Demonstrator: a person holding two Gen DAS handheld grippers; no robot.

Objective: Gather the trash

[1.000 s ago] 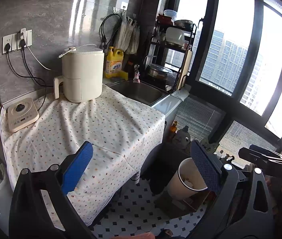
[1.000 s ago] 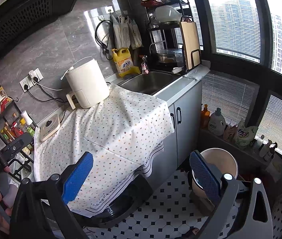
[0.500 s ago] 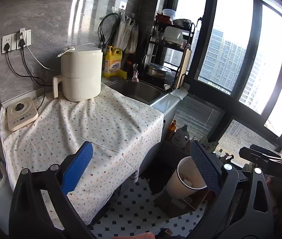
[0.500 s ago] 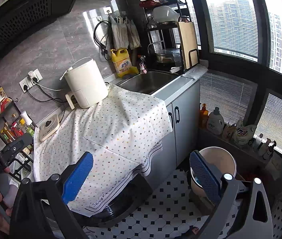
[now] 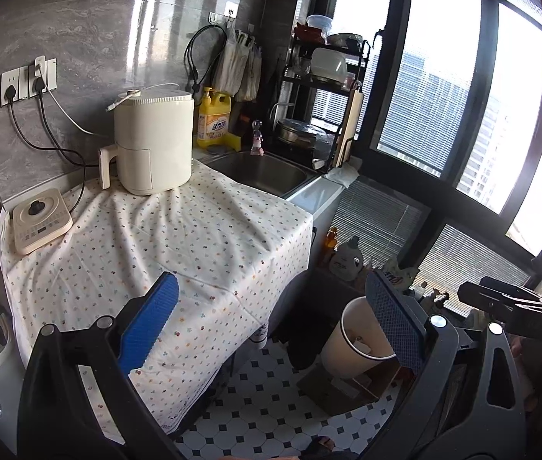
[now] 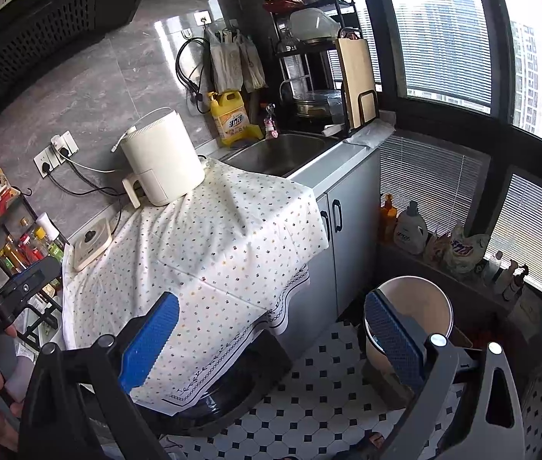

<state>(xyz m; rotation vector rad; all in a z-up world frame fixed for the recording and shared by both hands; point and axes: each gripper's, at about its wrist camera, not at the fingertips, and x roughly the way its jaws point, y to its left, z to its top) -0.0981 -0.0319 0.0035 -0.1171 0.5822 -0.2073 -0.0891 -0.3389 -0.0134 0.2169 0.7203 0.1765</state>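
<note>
Both claws, left (image 5: 271, 329) and right (image 6: 271, 337), hang empty with fingers wide apart above the cloth-covered desk (image 5: 179, 237). No trash shows there; scan before reaching, then drop finds into the bin (image 6: 420, 299) on the floor

Colours in the kitchen
White cloth (image 5: 194, 237) with small coloured dots; cream air fryer (image 5: 154, 142) at 11 o'clock; yellow bottle (image 6: 230, 117); black-and-white floor (image 6: 320, 395).

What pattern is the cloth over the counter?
White cloth with small multicoloured dots; clearest in the left wrist view.
</note>
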